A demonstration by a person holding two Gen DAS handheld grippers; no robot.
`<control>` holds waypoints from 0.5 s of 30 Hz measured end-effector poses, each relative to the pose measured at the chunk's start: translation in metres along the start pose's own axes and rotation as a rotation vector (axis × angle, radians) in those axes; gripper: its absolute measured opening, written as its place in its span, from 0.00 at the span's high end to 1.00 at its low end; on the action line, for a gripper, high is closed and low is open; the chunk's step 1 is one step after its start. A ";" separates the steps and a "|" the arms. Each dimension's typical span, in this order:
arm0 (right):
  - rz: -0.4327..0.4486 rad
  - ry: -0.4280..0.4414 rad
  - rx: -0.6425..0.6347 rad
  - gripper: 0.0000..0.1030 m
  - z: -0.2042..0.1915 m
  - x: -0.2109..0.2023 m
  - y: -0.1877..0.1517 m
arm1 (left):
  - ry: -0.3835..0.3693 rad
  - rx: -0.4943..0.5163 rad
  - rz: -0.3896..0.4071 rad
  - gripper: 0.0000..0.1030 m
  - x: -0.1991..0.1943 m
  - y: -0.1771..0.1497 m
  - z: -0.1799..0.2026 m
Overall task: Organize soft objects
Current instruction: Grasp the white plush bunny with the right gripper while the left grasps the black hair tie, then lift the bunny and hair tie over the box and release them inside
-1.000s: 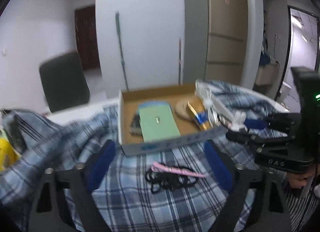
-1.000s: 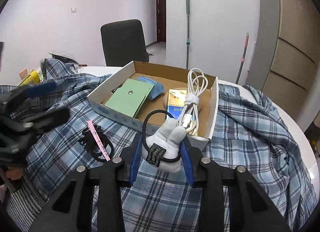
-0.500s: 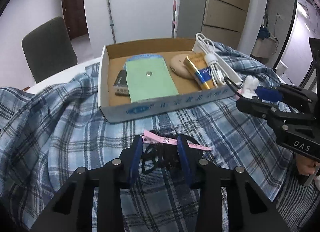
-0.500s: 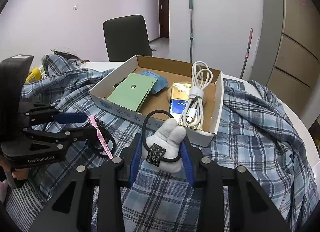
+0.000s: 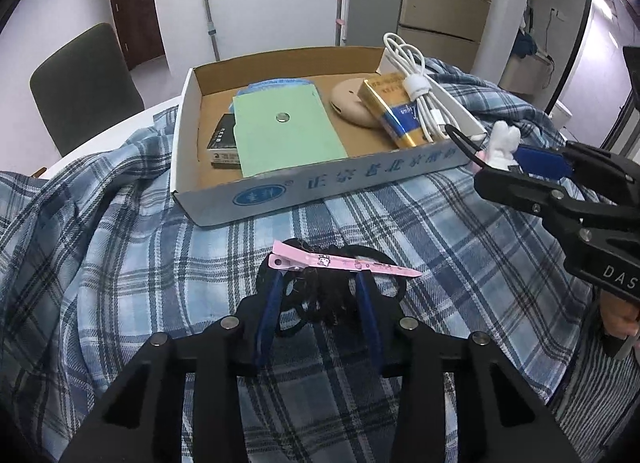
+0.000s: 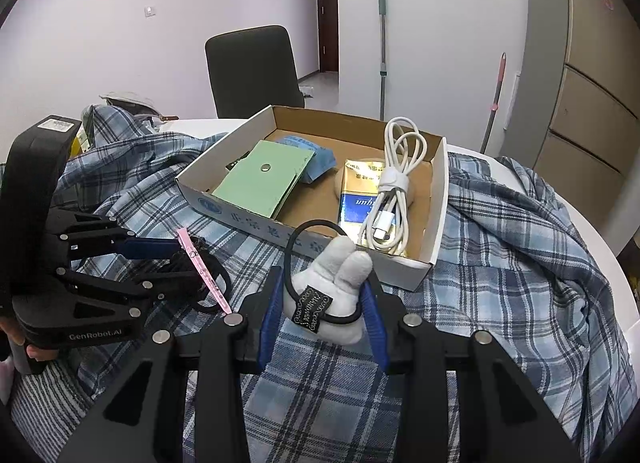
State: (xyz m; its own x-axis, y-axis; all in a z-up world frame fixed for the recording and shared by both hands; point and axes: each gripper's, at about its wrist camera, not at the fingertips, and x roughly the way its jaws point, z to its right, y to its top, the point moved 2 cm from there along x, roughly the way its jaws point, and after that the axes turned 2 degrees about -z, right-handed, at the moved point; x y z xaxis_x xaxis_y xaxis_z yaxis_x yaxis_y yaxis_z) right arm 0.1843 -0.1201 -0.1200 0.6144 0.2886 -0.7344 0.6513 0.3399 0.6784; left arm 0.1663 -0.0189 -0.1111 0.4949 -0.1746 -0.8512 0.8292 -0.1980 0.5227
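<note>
My left gripper (image 5: 318,283) is shut on a bundle of black hair ties (image 5: 320,295) with a pink hair clip (image 5: 344,263) across it, just above the blue plaid shirt (image 5: 120,271). It also shows in the right wrist view (image 6: 176,259). My right gripper (image 6: 326,287) is shut on a white plush bunny hair tie (image 6: 336,275), held near the front right corner of the cardboard box (image 6: 436,247). The bunny also shows in the left wrist view (image 5: 504,143).
The box (image 5: 280,191) holds a green envelope (image 5: 284,131), a blue pouch, a black pack, a beige pebble-shaped thing (image 5: 348,107), a gold-blue pack (image 5: 396,111) and a coiled white cable (image 6: 390,195). A dark chair (image 6: 252,67) stands behind the round white table.
My left gripper came down and forward from open above the shirt and closed on the hair tie bundle. My right gripper kept its hold on the bunny and edged closer to the box.
</note>
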 end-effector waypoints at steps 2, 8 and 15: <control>-0.002 -0.001 -0.001 0.64 0.000 0.000 0.000 | 0.001 0.003 -0.003 0.57 0.000 0.000 0.000; -0.010 -0.003 0.004 0.64 0.001 0.002 -0.001 | 0.022 0.014 -0.014 0.44 0.006 0.000 0.003; -0.010 -0.004 0.003 0.64 0.002 0.002 -0.001 | 0.037 0.012 0.020 0.83 -0.002 -0.001 0.002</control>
State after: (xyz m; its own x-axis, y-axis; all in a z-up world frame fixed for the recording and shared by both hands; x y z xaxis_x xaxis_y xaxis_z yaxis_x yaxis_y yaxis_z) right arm 0.1857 -0.1212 -0.1225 0.6095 0.2813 -0.7412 0.6591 0.3398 0.6709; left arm 0.1642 -0.0201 -0.1100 0.5211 -0.1431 -0.8414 0.8157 -0.2063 0.5404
